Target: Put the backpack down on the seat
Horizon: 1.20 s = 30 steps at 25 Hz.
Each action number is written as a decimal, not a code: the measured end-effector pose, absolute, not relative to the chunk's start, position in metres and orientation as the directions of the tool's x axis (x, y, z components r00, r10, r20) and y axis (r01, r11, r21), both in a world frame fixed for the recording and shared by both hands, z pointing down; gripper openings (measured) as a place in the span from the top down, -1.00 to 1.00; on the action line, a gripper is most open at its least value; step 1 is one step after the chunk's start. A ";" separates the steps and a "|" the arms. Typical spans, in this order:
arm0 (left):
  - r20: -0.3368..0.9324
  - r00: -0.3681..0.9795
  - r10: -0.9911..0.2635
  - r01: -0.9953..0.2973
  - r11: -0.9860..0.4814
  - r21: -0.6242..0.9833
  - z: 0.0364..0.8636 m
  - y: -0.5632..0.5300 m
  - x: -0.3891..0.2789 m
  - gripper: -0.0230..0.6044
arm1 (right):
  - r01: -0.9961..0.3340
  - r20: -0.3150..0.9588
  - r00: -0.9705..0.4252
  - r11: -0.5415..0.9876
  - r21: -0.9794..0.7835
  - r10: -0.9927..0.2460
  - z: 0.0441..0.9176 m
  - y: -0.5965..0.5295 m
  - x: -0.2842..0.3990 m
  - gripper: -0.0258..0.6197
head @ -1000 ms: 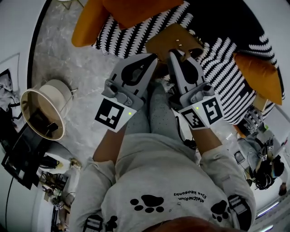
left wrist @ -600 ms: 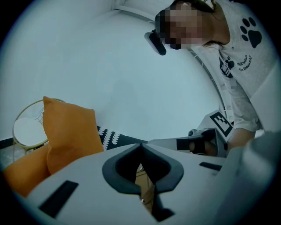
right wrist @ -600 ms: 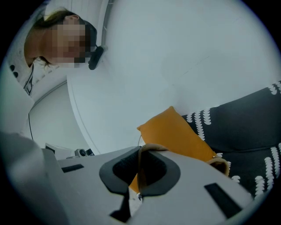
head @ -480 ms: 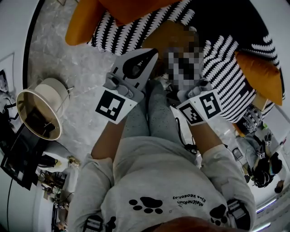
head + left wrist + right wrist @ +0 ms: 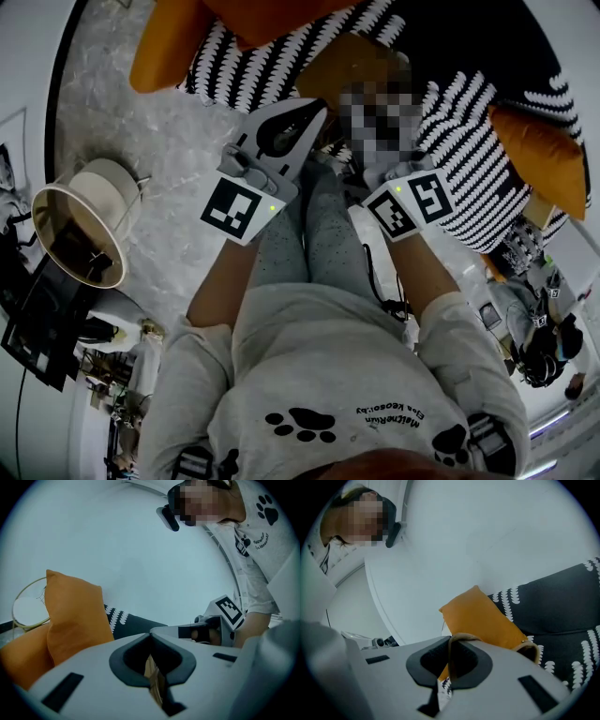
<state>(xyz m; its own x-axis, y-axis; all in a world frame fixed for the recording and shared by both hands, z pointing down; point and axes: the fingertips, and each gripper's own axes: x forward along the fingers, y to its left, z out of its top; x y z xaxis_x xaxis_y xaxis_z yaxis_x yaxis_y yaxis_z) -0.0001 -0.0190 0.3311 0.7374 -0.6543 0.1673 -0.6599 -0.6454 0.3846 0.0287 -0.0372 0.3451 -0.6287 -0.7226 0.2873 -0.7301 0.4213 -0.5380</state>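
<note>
So both grippers are clamped on the tan, leather-look backpack [image 5: 330,67]. It hangs right over the black seat with white feathery stripes [image 5: 239,75], about mid-seat. Can't tell from the head view whether its bottom is touching the seat, since part of it is blurred over.

Left gripper [image 5: 152,644]: the fingers are closed tight, with a thin tan strap [image 5: 155,679] pinched in the slot between them. In the head view it sits just off the seat's front edge, pointing in at the backpack.

Right gripper [image 5: 450,644]: the fingers are shut too, squeezing a loop of tan strap [image 5: 462,637]. That strap arcs over the top of the fingers and comes down again on the side toward the seat's back.

There's an orange cushion [image 5: 167,45] at one end of the seat and another orange cushion [image 5: 536,155] at the other end, with the backpack between them.

The person's legs in grey speckled trousers [image 5: 323,248] stand right up against the seat front. Off to the side, well away from the seat, a cream round lampshade [image 5: 80,234] stands on the grey marble floor [image 5: 164,159].
</note>
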 end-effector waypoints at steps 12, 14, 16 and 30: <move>0.256 0.753 -0.606 -0.651 -0.632 0.421 0.380 -0.019 0.004 0.87 | -0.751 0.341 -0.613 0.391 -0.531 -0.713 0.379 -0.047 0.033 0.82; 0.269 0.743 -0.613 -0.663 -0.616 0.426 0.388 -0.024 0.001 0.87 | -0.755 0.351 -0.610 0.387 -0.529 -0.711 0.384 -0.049 0.033 0.82; 0.272 0.738 -0.618 -0.668 -0.608 0.430 0.393 -0.027 0.000 0.87 | -0.757 0.357 -0.610 0.387 -0.526 -0.707 0.389 -0.051 0.032 0.82; 0.304 0.733 -0.609 -0.675 -0.599 0.430 0.416 -0.039 0.006 0.87 | -0.802 0.447 -0.567 0.341 -0.490 -0.692 0.427 -0.056 0.036 0.82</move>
<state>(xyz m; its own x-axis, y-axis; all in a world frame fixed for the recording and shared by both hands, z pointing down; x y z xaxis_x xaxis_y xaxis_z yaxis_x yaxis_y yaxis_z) 0.0055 -0.0387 0.4158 0.7330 -0.6086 0.3038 -0.6755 -0.5989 0.4302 0.0360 -0.0564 0.4269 -0.5668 -0.6920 0.4470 -0.8024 0.3407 -0.4899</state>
